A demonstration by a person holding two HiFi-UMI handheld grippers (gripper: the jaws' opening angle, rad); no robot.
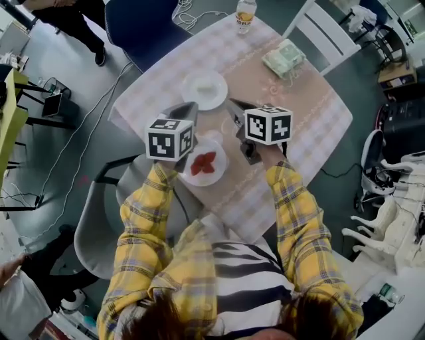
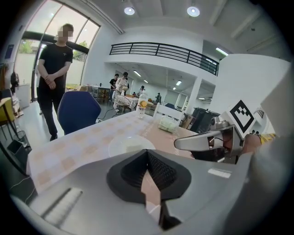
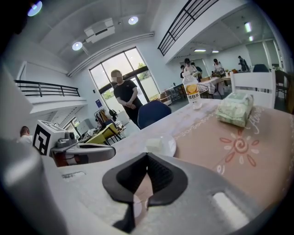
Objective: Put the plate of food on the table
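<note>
The white plate (image 1: 214, 178) with red food (image 1: 203, 163) rests on the checked tablecloth (image 1: 302, 126) near the front edge, just in front of me. My left gripper (image 1: 191, 107) hovers over the plate's left side with its jaws shut together and nothing between them (image 2: 148, 154). Above the plate's right side, my right gripper (image 1: 232, 106) is likewise shut on nothing (image 3: 147, 158). Both point toward the table's middle. A bit of white plate rim shows under each gripper's body.
A second white plate (image 1: 204, 89) holding a pale block lies just beyond the jaw tips. A drink bottle (image 1: 246, 14) and a tissue pack (image 1: 284, 58) sit at the far side. A white chair (image 1: 325, 30), a blue chair (image 1: 143, 26) and a standing person (image 2: 54, 73) surround the table.
</note>
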